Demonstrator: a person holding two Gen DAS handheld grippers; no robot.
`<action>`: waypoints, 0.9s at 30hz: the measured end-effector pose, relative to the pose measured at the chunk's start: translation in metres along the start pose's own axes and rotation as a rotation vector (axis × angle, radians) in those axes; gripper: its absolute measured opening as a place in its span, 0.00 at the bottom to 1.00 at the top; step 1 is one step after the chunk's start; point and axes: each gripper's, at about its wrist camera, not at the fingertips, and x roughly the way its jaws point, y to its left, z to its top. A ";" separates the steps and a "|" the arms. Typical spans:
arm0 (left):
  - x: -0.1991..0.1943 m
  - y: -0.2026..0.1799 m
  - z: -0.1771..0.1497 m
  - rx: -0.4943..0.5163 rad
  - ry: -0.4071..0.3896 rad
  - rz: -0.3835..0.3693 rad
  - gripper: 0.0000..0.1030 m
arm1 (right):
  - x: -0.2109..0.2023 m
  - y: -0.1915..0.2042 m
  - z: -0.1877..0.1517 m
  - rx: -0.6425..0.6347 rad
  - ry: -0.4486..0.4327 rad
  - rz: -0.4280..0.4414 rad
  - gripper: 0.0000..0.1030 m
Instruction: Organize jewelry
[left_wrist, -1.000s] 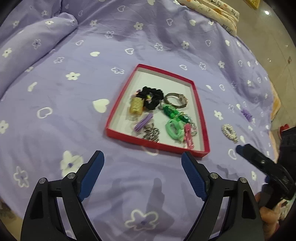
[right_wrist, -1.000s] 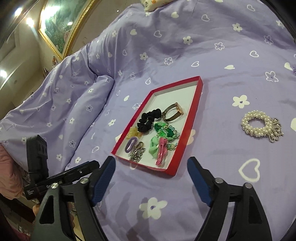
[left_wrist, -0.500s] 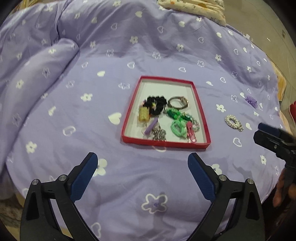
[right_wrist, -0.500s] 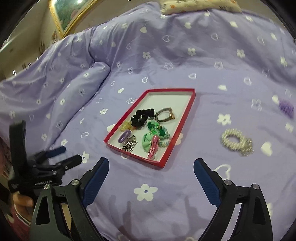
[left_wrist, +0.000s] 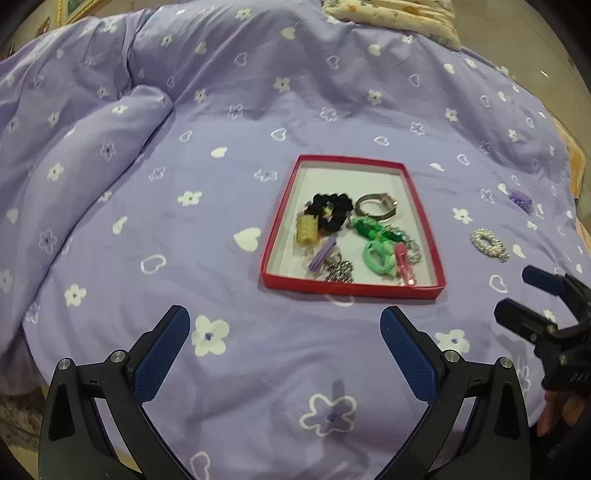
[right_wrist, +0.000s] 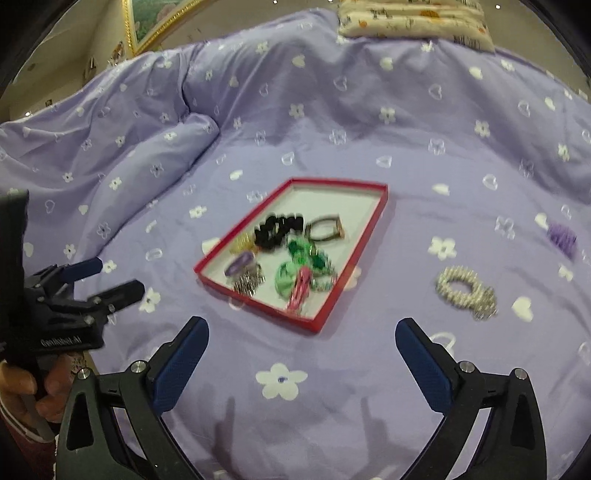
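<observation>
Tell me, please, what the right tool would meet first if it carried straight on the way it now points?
Probably the purple bedspread first; the open right tool points between the red tray and pearl bracelet, though depth is unclear.

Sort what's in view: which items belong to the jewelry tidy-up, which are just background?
Job:
red tray, already holding the black scrunchie, green clip and pink clip
pearl bracelet, loose on the bedspread
purple scrunchie, loose
left gripper and right gripper, both open and empty

Background:
bedspread
patterned pillow
framed picture
</observation>
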 end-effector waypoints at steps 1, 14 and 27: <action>0.003 0.001 -0.002 -0.004 0.005 0.003 1.00 | 0.006 0.000 -0.004 0.003 0.008 0.002 0.99; 0.005 -0.002 -0.014 0.003 -0.022 0.017 1.00 | 0.021 0.003 -0.021 0.003 0.020 0.012 0.99; -0.010 -0.008 -0.016 0.019 -0.082 0.037 1.00 | 0.011 0.007 -0.021 -0.013 -0.054 0.028 0.99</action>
